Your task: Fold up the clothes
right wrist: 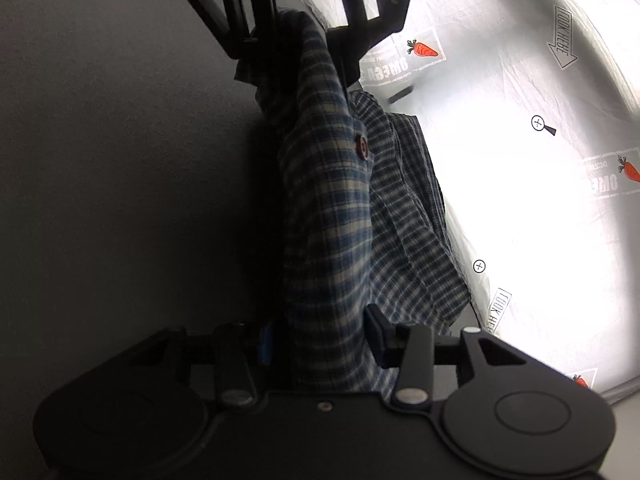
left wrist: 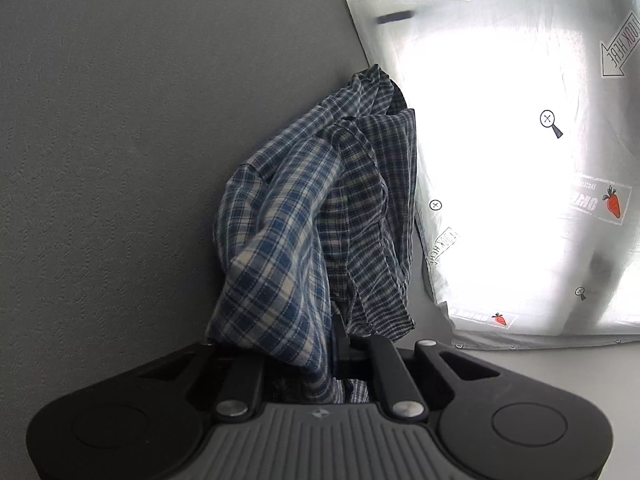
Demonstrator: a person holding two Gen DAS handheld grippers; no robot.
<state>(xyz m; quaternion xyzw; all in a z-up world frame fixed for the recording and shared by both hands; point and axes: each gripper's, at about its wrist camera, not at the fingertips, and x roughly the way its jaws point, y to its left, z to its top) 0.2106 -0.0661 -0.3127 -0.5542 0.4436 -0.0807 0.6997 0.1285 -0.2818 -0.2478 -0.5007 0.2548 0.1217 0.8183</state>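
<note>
A blue and cream plaid shirt [left wrist: 304,216] hangs bunched in the air between both grippers. My left gripper [left wrist: 320,344] is shut on the shirt's cloth, which spills over its fingers and hides the tips. My right gripper [right wrist: 320,340] is shut on another part of the same shirt [right wrist: 332,220], which runs up from its jaws to the left gripper [right wrist: 304,20] seen at the top of the right wrist view. A dark red button [right wrist: 362,146] shows on the shirt's placket.
A white sheet [left wrist: 520,160] printed with carrots, arrows and magnifier marks lies at the right, brightly lit; it also shows in the right wrist view [right wrist: 540,200]. A grey textured surface [left wrist: 120,160] fills the left side.
</note>
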